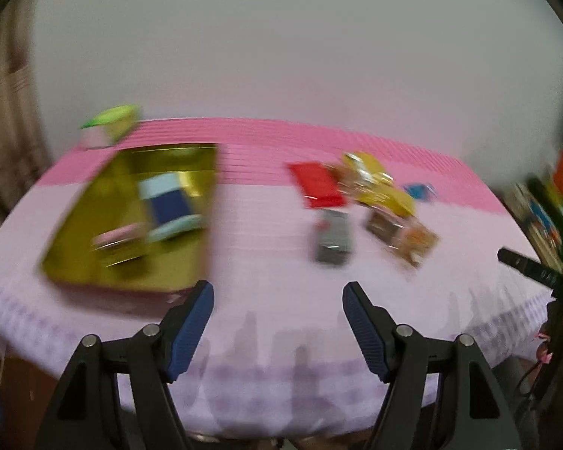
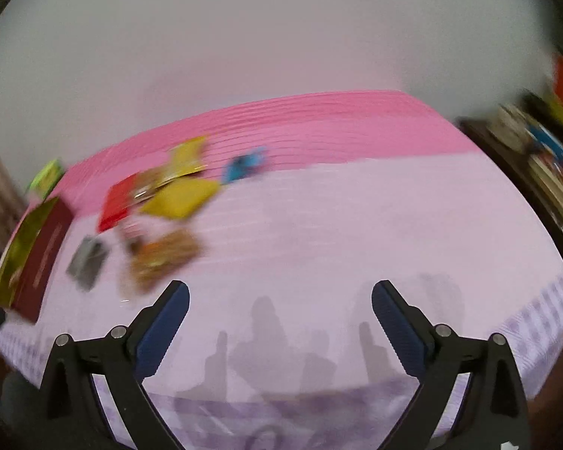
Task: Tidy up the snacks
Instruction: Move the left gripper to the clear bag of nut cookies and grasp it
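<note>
Both the left gripper (image 1: 277, 292) and right gripper (image 2: 280, 292) gape empty over the desk (image 1: 266, 232); light, crinkly snack packets (image 1: 364, 191) at 1 o'clock likely want edge pinches.

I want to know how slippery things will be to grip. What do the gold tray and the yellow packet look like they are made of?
Gold tray: looks like glossy metallic foil-faced card or thin metal, since it mirrors light in bright patches; blur leaves it open. Yellow packet: probably soft plastic film with a slight sheen, going by its puffed, crinkled outline.
</note>
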